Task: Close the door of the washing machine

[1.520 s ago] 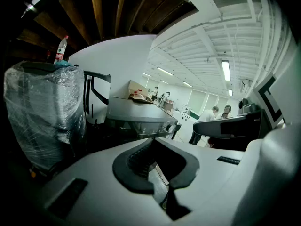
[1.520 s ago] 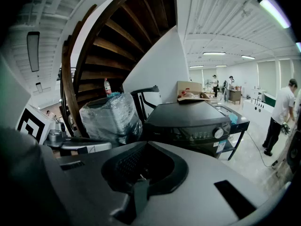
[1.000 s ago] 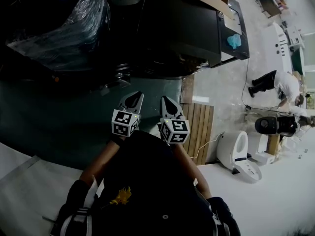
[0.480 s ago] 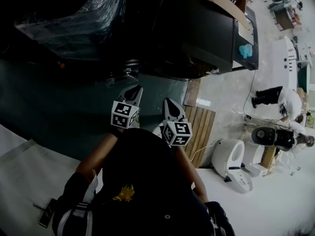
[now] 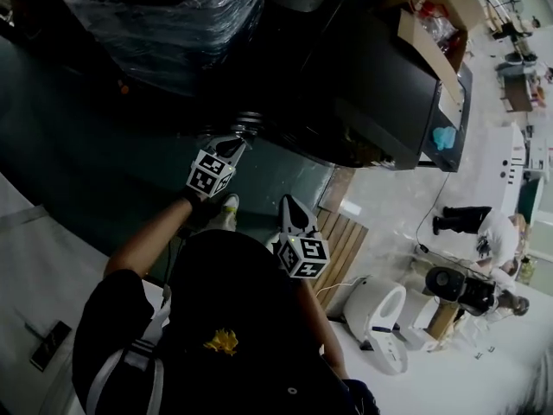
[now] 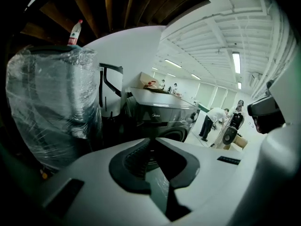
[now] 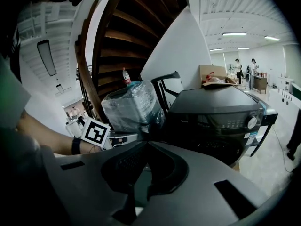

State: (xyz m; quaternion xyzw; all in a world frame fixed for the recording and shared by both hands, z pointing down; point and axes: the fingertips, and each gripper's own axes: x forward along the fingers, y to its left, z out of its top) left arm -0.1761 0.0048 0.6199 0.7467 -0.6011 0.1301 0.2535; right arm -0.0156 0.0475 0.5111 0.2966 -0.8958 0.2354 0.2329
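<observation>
The dark grey washing machine (image 5: 380,85) stands ahead, seen also in the left gripper view (image 6: 160,117) and the right gripper view (image 7: 221,112). A round ring at its front (image 5: 248,121) looks like the door's edge, too dark to tell how far it stands open. My left gripper (image 5: 228,149) is shut and empty, its tips just below that ring; touching or apart I cannot tell. Its marker cube (image 7: 95,132) shows in the right gripper view. My right gripper (image 5: 290,204) hangs back, closer to my body, shut with nothing in it.
A bulky plastic-wrapped load (image 5: 173,15) with a bottle (image 6: 75,32) on top stands left of the machine. A cardboard box (image 5: 432,7) lies on the machine. A wooden slat pallet (image 5: 346,240), a white toilet (image 5: 380,314) and a bending person (image 5: 484,232) are to the right.
My left gripper has reached forward and down to the machine's front, away from the right gripper. The right gripper has shifted only a little. The whole scene has turned in the head view.
</observation>
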